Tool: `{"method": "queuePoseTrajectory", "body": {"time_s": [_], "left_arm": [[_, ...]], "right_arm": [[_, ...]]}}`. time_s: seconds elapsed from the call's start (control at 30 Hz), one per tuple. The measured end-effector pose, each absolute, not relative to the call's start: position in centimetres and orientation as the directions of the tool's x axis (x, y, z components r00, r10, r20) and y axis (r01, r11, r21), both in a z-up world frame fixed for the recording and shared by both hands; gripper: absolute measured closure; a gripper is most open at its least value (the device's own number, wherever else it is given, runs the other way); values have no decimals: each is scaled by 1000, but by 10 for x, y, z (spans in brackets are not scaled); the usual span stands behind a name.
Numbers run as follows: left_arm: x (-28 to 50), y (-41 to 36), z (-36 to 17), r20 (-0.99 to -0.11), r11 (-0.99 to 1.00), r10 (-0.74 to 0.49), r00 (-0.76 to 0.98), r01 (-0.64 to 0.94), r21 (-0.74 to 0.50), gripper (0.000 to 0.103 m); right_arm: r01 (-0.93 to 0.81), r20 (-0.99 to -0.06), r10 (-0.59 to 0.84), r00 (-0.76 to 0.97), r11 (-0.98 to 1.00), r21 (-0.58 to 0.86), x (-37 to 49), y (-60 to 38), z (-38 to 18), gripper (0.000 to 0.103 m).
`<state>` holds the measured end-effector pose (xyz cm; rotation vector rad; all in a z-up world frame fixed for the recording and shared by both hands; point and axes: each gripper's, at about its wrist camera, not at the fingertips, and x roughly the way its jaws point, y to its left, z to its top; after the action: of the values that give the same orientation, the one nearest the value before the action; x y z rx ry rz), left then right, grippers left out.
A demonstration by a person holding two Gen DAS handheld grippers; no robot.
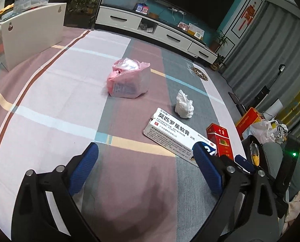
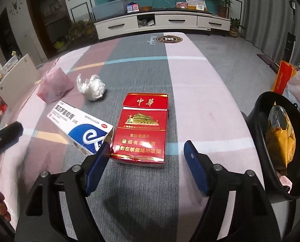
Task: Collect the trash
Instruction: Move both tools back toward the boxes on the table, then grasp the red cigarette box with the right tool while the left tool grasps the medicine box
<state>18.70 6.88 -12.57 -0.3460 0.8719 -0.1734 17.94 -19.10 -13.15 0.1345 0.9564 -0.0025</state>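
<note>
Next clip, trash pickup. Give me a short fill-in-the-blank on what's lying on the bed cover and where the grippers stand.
1. The cigarette pack lying ahead of the right gripper is ____ in colour.
2. The jaws of the left gripper stand ____, with nothing between them.
3. The crumpled wad beyond the white box is ____ in colour.
4. The bin beside the bed is on the ____ edge of the right wrist view.

Missing words: red; open; white; right

We see bare striped cloth ahead and left. On our right, a white box touches a red pack; a black bin blocks the edge.
</note>
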Motion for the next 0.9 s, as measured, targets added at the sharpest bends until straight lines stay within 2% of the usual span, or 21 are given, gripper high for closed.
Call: {"method": "queuePoseTrajectory", "body": {"time_s": [0.3,0.37,0.73,0.9], "left_arm": [[186,68,-128,-720,926,-303,624,16,-377,8],[186,67,-129,-720,926,-306,622,18,-378,8],[187,46,-128,-719,908,-340,606,13,-418,8],[199,7,-124,-758,926,-286,586,-33,-375,8]], "right_arm": [[60,-829,30,559,995,76,186,-184,-142,28],[62,-832,48,553,993,99,187,-186,-142,45],[105,-809,36,586,987,120,168,-214,-123,46],[137,-785,63,616,973,185,159,-239,-110,46]]}}
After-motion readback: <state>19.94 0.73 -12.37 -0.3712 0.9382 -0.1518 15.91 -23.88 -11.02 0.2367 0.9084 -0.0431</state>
